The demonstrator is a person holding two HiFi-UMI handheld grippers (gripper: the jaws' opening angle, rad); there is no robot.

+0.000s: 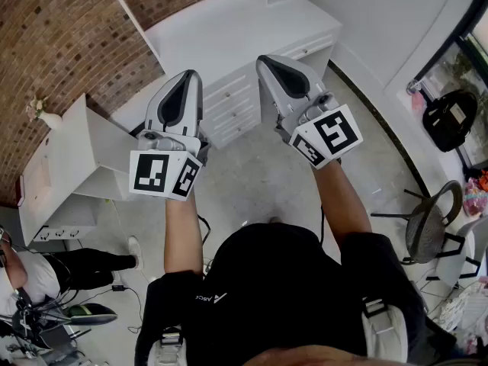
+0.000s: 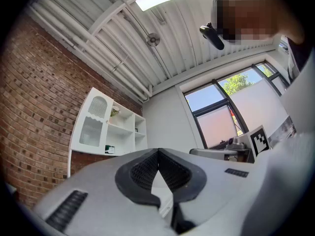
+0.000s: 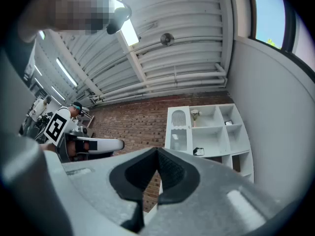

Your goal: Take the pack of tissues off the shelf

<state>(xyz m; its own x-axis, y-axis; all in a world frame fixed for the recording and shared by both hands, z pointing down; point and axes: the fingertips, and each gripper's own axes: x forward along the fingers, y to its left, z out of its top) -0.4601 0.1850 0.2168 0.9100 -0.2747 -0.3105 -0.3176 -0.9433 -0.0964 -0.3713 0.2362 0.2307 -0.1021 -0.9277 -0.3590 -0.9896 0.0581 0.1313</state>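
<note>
Brick wall [image 3: 128,122] backs a white shelf [image 3: 209,127], right of centre in the right gripper view. A small dark-and-white item on its middle board, probably the tissue pack [image 3: 199,151], lies well apart from both grippers. Both the left gripper [image 2: 158,154] and the right gripper [image 3: 157,152] have their jaws pressed together with nothing between them. I expect the pack to be light, soft and crushable, with a slick wrapper. A gentle pinch across its narrow sides looks best.
</note>
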